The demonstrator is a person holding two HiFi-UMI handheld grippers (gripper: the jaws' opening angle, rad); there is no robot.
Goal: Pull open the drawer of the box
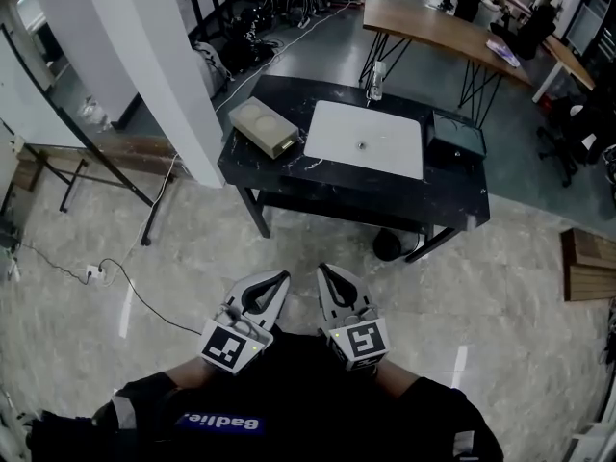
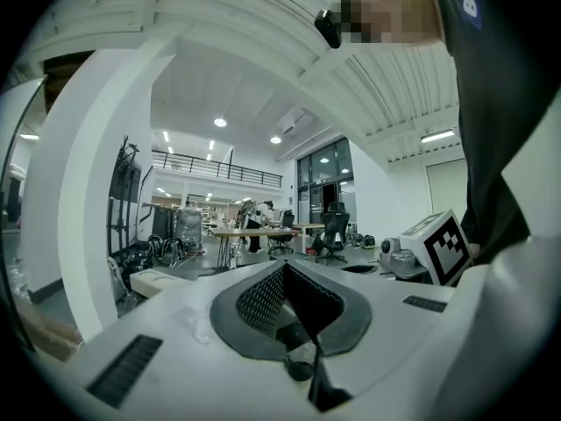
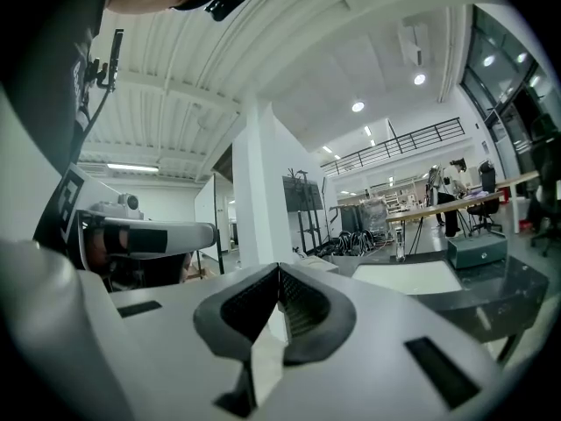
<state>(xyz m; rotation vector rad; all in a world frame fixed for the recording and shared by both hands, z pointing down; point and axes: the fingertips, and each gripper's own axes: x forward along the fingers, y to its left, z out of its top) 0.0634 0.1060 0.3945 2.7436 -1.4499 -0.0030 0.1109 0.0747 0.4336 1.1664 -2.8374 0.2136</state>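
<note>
- Open workshop hall, seen from above, with a pale marble-look floor (image 1: 192,248) on the near side of a black table (image 1: 452,195) and grey floor on its far side.
- White square pillar (image 1: 144,65), rising just off the black table's left end.
- Long wooden desk (image 1: 433,27) on thin black legs, beyond the black table's far right corner, with people and office chairs around it.
- The black table itself, low, with a dark marbled top set at a slight slant to the viewer.
- White mat (image 1: 366,140) lying flat across the middle of the black table's top.
- Beige box (image 1: 262,125), the task's thing, resting on the black table's left part, just beside the mat and apart from both grippers. Its drawer is too small to make out at this range.
- Dark flat case (image 1: 457,135) on the black table's right part, just beside the mat's other edge.
- Person's dark-sleeved arms at the bottom edge, well short of the black table's near side.
- Left gripper (image 1: 281,276), held over the pale floor well apart from the black table. Its claw is pressed together, pads meeting at the tip, with nothing between them.
- Right gripper (image 1: 323,269), close beside the left, equally far from the black table. Its claw is also pressed together and holds nothing.
- Small clear bottle (image 1: 376,80) standing upright at the black table's far edge, behind the mat.
</note>
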